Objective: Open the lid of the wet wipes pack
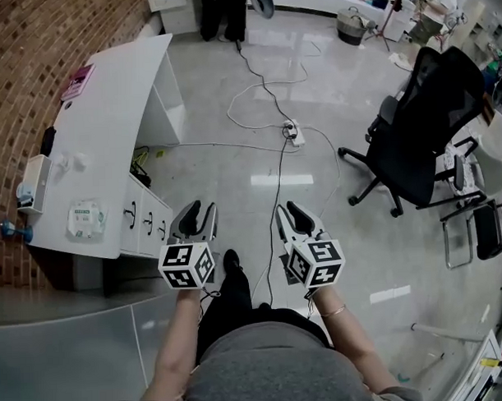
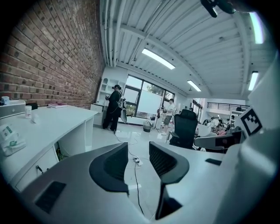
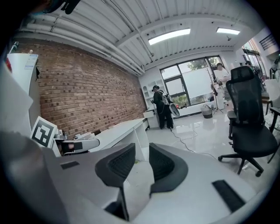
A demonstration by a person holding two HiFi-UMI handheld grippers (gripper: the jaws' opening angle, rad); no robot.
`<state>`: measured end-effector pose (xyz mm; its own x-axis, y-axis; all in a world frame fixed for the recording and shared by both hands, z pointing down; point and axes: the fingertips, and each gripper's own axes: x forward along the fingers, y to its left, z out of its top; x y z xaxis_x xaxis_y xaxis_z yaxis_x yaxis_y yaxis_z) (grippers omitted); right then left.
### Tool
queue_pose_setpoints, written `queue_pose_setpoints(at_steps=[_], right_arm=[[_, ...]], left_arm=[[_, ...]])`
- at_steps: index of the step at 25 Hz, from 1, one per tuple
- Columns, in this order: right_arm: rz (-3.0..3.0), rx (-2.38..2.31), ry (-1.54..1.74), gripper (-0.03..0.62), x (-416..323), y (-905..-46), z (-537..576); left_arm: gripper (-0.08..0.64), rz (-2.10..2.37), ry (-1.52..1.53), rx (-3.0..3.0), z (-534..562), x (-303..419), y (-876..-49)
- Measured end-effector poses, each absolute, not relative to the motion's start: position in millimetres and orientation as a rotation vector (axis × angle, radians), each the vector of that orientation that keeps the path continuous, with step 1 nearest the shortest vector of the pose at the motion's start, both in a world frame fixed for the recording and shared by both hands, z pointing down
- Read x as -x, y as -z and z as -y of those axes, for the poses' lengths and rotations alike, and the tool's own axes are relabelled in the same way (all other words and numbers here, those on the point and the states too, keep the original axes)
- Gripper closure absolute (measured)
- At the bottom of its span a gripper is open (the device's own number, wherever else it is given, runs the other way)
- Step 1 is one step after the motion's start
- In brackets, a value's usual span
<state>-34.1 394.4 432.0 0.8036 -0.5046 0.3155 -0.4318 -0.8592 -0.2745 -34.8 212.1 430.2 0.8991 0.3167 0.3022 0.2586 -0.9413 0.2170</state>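
The wet wipes pack (image 1: 86,221), white with green print, lies flat on the near end of the white desk (image 1: 108,118) at the left. It also shows at the left edge of the left gripper view, as the wipes pack (image 2: 8,139). Both grippers hang over the floor to the right of the desk, apart from the pack. My left gripper (image 1: 198,218) is open, and its jaws (image 2: 139,159) have nothing between them. My right gripper (image 1: 294,220) is also open and empty (image 3: 142,164), with a narrow gap between the pads.
A black office chair (image 1: 421,132) stands at the right. Cables and a power strip (image 1: 295,134) lie on the floor ahead. The desk carries a white box (image 1: 35,182) and a pink book (image 1: 77,81), with drawers (image 1: 149,220) beneath. A person (image 2: 114,107) stands far back.
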Motion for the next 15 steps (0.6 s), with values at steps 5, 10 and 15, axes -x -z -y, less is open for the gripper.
queue_pose_setpoints(at_steps=[5,10,15], right_arm=[[-0.792,2.799,0.602,0.492,-18.2,-432.1,-348.3],[-0.837,2.784,0.604,0.497,-61.8,-431.3,-305.0],[-0.875,2.771,0.609,0.499,-96.1,-433.0,-271.2]], left_arm=[[0.414,-0.381,-0.509,-2.878,-169.9,-11.4,-430.1],[0.413,-0.328,-0.527,-2.896,-129.5,-48.2,-431.8],[0.413,-0.27,-0.541,-2.915,-95.3,-72.4,-434.7]])
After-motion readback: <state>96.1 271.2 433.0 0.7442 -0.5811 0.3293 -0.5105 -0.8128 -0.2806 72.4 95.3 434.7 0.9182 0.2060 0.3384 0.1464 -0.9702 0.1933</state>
